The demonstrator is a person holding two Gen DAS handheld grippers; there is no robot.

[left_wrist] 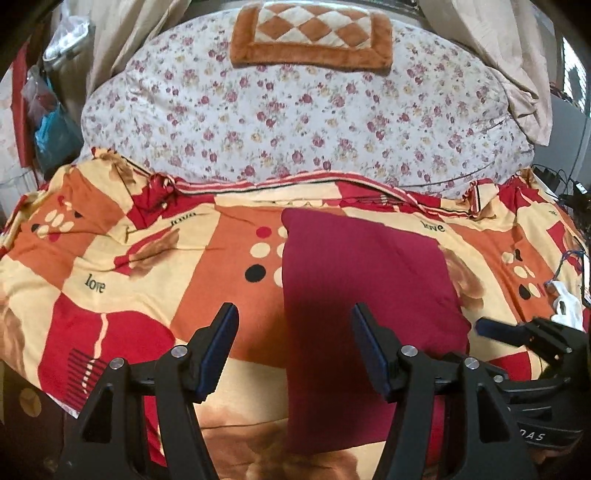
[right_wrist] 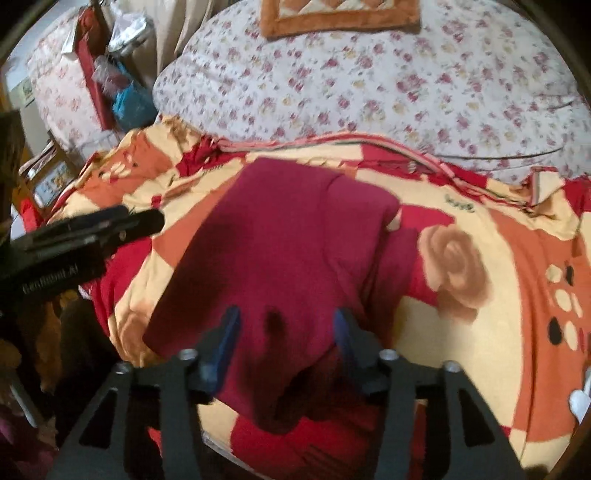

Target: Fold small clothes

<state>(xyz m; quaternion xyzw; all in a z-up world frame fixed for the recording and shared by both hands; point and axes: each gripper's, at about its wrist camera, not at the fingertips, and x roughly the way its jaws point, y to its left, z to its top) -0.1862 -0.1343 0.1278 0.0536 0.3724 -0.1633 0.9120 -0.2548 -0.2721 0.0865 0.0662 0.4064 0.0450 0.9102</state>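
A dark red garment (left_wrist: 362,288) lies folded into a long strip on the patterned bedspread (left_wrist: 129,266). My left gripper (left_wrist: 293,317) is open, jaws wide apart, hovering over the garment's left edge near its front end. My right gripper (right_wrist: 284,321) is open above the garment (right_wrist: 288,251); the near end of the cloth bunches between its fingers, which do not pinch it. The right gripper also shows at the right edge of the left wrist view (left_wrist: 517,332), and the left gripper at the left of the right wrist view (right_wrist: 92,232).
A floral quilt (left_wrist: 295,118) is piled behind the bedspread, with a brown checked cushion (left_wrist: 310,33) on top. Bags and clutter (left_wrist: 48,110) sit at the far left. Cables (left_wrist: 569,192) and a white object (left_wrist: 565,302) lie at the right edge.
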